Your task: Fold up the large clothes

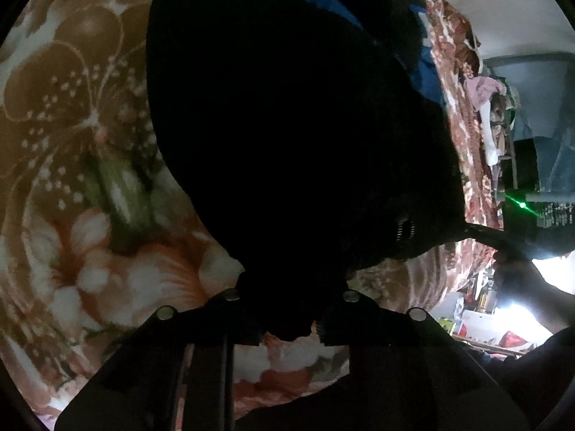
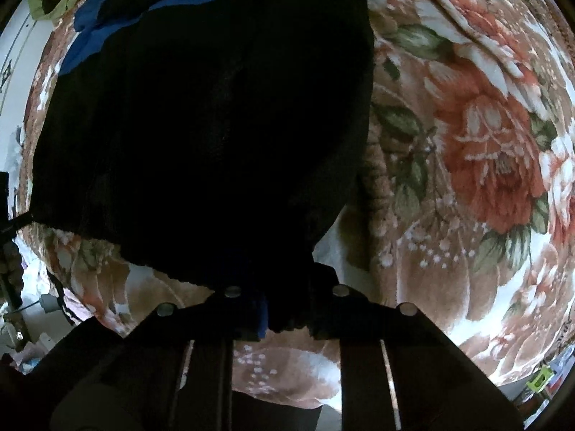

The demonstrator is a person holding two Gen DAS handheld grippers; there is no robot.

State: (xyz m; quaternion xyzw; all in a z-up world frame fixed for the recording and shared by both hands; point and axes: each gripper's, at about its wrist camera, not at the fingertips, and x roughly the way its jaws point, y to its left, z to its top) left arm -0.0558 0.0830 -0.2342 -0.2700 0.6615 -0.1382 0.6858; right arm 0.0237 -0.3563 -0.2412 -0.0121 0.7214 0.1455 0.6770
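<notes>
A large black garment (image 1: 287, 125) with blue parts (image 1: 427, 72) hangs from my left gripper (image 1: 290, 327), which is shut on its black edge above the floral blanket (image 1: 72, 125). In the right wrist view the same black garment (image 2: 215, 125) with a blue band (image 2: 107, 25) fills the middle. My right gripper (image 2: 285, 323) is shut on a bunched black and blue corner of it. The cloth stretches between the two grippers and hides their fingertips.
The floral blanket (image 2: 467, 143) covers the bed under the garment. Past the bed's right edge in the left wrist view stand a cluttered shelf with pink cloth (image 1: 481, 89) and a green light (image 1: 521, 204). Floor clutter (image 2: 21, 287) lies at the left of the right wrist view.
</notes>
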